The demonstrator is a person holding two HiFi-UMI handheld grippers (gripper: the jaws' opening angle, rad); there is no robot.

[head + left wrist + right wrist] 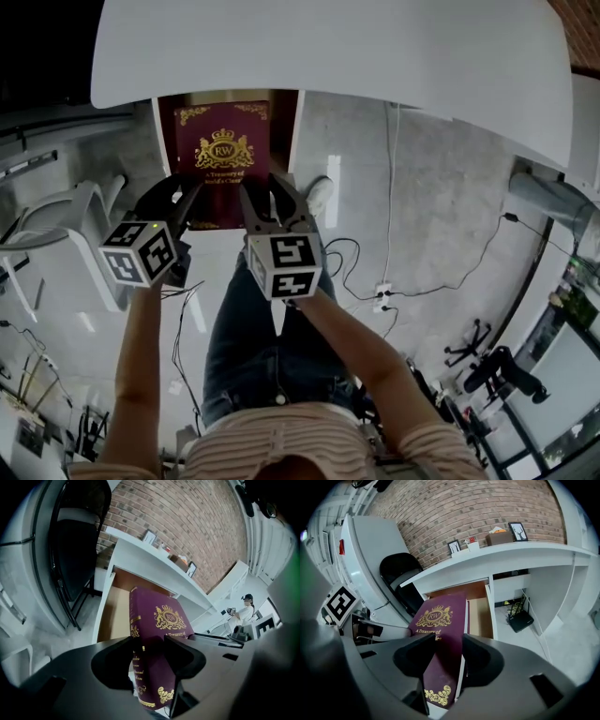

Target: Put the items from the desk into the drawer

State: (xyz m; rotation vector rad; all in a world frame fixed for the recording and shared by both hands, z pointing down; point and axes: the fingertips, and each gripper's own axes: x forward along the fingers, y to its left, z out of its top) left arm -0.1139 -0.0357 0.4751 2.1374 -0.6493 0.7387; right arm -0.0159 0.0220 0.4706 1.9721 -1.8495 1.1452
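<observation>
A maroon book point(223, 155) with a gold crest hangs tilted over the open wooden drawer point(155, 141) under the white desk point(328, 47). My left gripper point(178, 199) is shut on its left, spine side. In the left gripper view the spine of the book point(157, 634) runs between the jaws of the left gripper point(147, 656), above the drawer's bottom point(112, 611). My right gripper point(270, 199) is shut on the right, page-edge side. In the right gripper view the book point(440, 634) is clamped in the right gripper point(449, 651), its far end over the drawer point(480, 611).
A black chair point(75, 541) stands left of the drawer, and a white chair point(66, 216) is at the far left. Cables and a power strip point(382, 295) lie on the floor to the right. A black router point(519, 618) sits under the desk. A person point(243, 611) stands far off.
</observation>
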